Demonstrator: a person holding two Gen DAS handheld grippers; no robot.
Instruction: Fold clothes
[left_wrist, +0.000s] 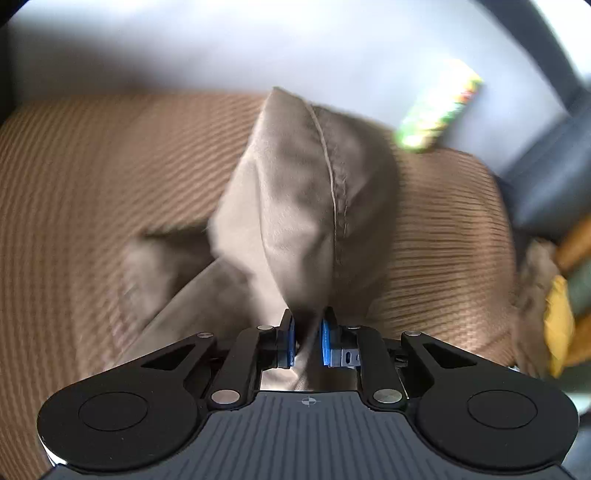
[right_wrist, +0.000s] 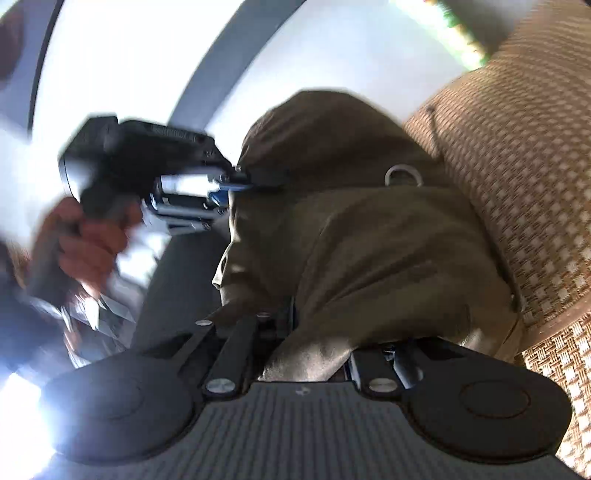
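Brown ribbed woven cushion surface (left_wrist: 92, 177) filling most of the left wrist view, with a pale blurred wall behind its far edge. Olive-brown cloth garment (left_wrist: 303, 192) heaped near the middle of that cushion, one stitched seam running down its raised fold. Left gripper (left_wrist: 307, 341) clenched on a bunched fold of the garment, cloth pinched between the blue pads (left_wrist: 325, 341) and trailing back toward the camera. Green and yellow printed packet (left_wrist: 439, 110) lying beyond the cushion's far right corner, blurred. Dark blue-grey padded chair arm (left_wrist: 554, 173) past the right edge, and yellow cloth (left_wrist: 559, 317) bunched low beside that same edge.

Seen from the right wrist: same garment (right_wrist: 369, 236) draped in heavy folds, hanging off the cushion's edge, with a small metal ring (right_wrist: 402, 176) showing on the cloth. Checked weave of the cushion (right_wrist: 517, 166) to the right of it. Right gripper (right_wrist: 319, 328) buried in the fabric, cloth running in between its fingers and covering the tips, so apparently grasping the garment, though the pads themselves hidden. Left gripper (right_wrist: 240, 181) visible at the garment's upper left edge, biting the cloth, held by a person's hand (right_wrist: 88, 240), motion-blurred. Strong glare at the lower left corner.
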